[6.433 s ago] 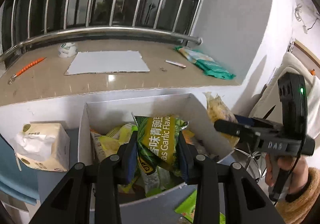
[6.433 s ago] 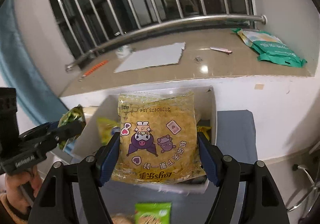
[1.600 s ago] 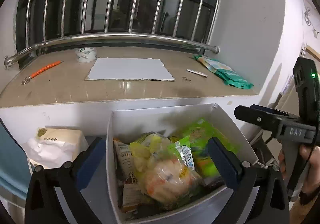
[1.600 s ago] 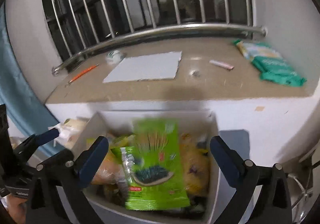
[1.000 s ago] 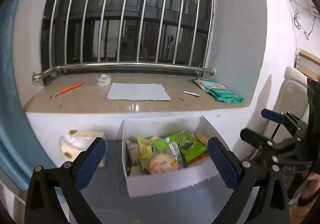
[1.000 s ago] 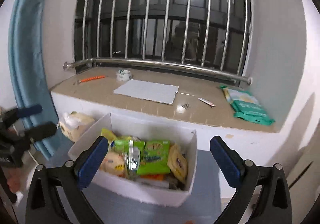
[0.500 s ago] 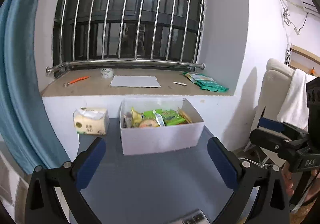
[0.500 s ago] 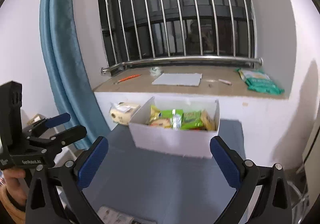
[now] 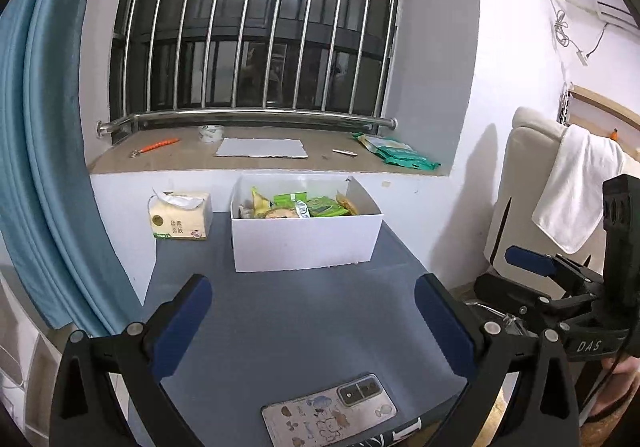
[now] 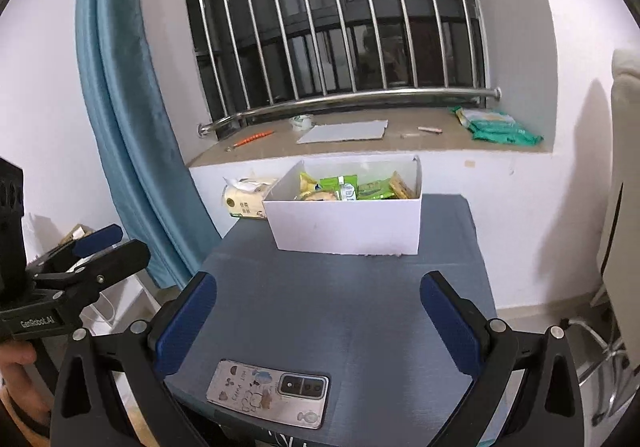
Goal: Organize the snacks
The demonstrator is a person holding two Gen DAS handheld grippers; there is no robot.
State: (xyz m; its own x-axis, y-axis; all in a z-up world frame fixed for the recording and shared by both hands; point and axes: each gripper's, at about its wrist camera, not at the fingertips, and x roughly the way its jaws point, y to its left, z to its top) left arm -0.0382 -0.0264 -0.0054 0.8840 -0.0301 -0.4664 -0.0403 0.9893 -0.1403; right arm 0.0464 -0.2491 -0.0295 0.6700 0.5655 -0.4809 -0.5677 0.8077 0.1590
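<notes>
A white cardboard box (image 9: 306, 243) (image 10: 348, 227) stands at the far end of the grey-blue table (image 9: 288, 319) (image 10: 344, 311), under the window sill. Several snack packets (image 9: 298, 205) (image 10: 348, 187), green and yellow, lie inside it. My left gripper (image 9: 314, 321) is open and empty, held well back from the box over the table's near part. My right gripper (image 10: 320, 325) is likewise open and empty, also far from the box. Each gripper appears in the other's view, the right (image 9: 516, 271) and the left (image 10: 108, 243), beside the table.
A phone (image 9: 330, 413) (image 10: 268, 393) in a cartoon case lies at the table's near edge. A tissue pack (image 9: 180, 217) (image 10: 244, 201) stands left of the box. The sill (image 9: 264, 159) holds a grey board, tape roll, orange tool and green packets. Blue curtain (image 10: 128, 119) left, towel-draped chair (image 9: 572, 183) right.
Both grippers have let go of their packets, which now lie in the box, and have pulled back and away from it; the phone has come into view.
</notes>
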